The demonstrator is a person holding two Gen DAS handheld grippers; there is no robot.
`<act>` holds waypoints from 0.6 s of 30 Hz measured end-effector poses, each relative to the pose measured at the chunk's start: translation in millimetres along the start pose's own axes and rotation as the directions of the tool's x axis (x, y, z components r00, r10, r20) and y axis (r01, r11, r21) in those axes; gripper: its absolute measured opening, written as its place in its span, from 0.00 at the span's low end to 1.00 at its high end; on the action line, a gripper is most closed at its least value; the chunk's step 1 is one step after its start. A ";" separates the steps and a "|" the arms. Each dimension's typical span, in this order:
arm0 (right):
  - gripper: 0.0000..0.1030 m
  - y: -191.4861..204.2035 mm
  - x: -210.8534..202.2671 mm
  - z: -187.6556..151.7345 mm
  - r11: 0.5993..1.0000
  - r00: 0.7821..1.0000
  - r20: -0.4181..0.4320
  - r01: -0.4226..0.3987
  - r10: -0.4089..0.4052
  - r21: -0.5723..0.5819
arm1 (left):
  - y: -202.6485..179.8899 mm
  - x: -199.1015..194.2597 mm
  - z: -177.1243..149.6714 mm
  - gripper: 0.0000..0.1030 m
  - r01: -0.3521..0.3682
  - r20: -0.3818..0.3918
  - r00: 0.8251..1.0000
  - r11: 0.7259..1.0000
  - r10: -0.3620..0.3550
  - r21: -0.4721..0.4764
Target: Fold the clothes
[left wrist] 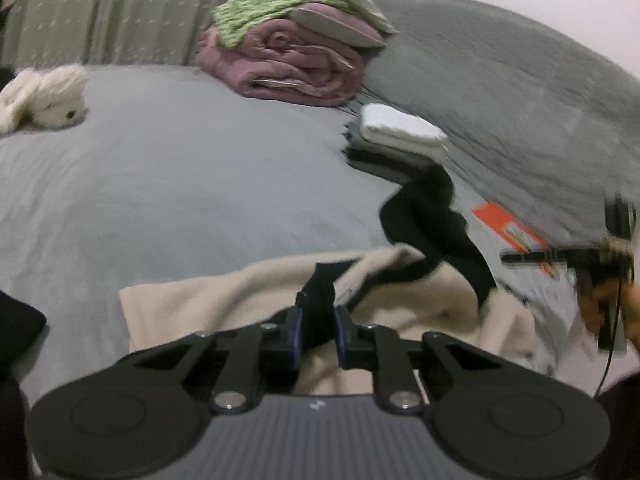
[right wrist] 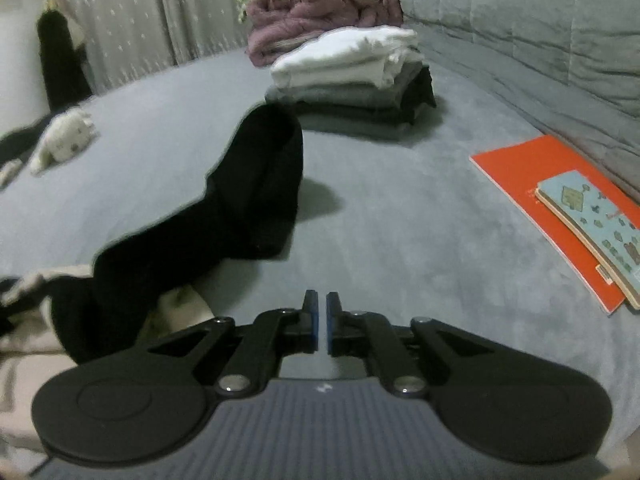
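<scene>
Left wrist view sits low behind its own gripper (left wrist: 316, 320), angled down across the grey bed sheet (left wrist: 180, 184) toward the curtain (left wrist: 100, 12), close over a cream cloth (left wrist: 224, 304). Right wrist view sits likewise behind its gripper (right wrist: 319, 320), tilted down, facing the same way from further right. Both share the black garment (left wrist: 428, 220) (right wrist: 256, 184), the folded stack (left wrist: 400, 128) (right wrist: 352, 80), the purple blanket (left wrist: 288, 64) (right wrist: 320, 12), the orange book (left wrist: 508, 224) (right wrist: 532, 184) and the plush toy (left wrist: 44, 96) (right wrist: 64, 136).
</scene>
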State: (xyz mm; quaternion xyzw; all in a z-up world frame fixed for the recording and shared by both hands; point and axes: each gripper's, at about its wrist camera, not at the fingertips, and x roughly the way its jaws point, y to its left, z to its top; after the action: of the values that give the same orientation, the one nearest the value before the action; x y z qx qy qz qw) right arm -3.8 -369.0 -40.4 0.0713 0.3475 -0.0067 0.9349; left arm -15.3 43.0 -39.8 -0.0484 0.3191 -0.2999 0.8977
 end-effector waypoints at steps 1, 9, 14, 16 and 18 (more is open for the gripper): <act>0.17 0.3 -3.1 1.3 1.000 1.000 0.016 -0.019 0.019 -0.001 | -3.4 -2.1 -2.5 0.05 0.004 -0.003 1.000 1.000 -0.004 0.029; 0.41 40.9 -15.2 11.6 0.978 0.980 0.099 -0.162 0.175 -0.134 | -22.6 -18.8 -17.3 0.04 -0.003 -0.003 1.000 0.984 0.003 0.179; 0.41 68.9 -13.4 13.0 0.950 0.960 0.102 -0.236 0.260 -0.202 | -14.2 -18.1 -15.5 0.45 -0.049 0.020 0.999 0.984 0.047 0.169; 0.41 79.5 -12.2 13.5 0.940 0.953 0.099 -0.259 0.286 -0.223 | -13.8 -17.9 -13.3 0.52 -0.063 0.039 0.998 0.982 0.057 0.177; 0.41 88.2 -11.8 13.6 0.933 0.949 0.092 -0.272 0.301 -0.237 | -16.1 -12.6 -12.5 0.59 -0.067 0.030 0.998 0.977 0.062 0.200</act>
State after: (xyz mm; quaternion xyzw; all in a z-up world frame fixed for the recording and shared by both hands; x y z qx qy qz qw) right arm 1.6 -284.1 -11.3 0.0163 0.2720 0.1641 0.9481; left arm -38.7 38.3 -38.4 0.0496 0.2781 -0.3006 0.9110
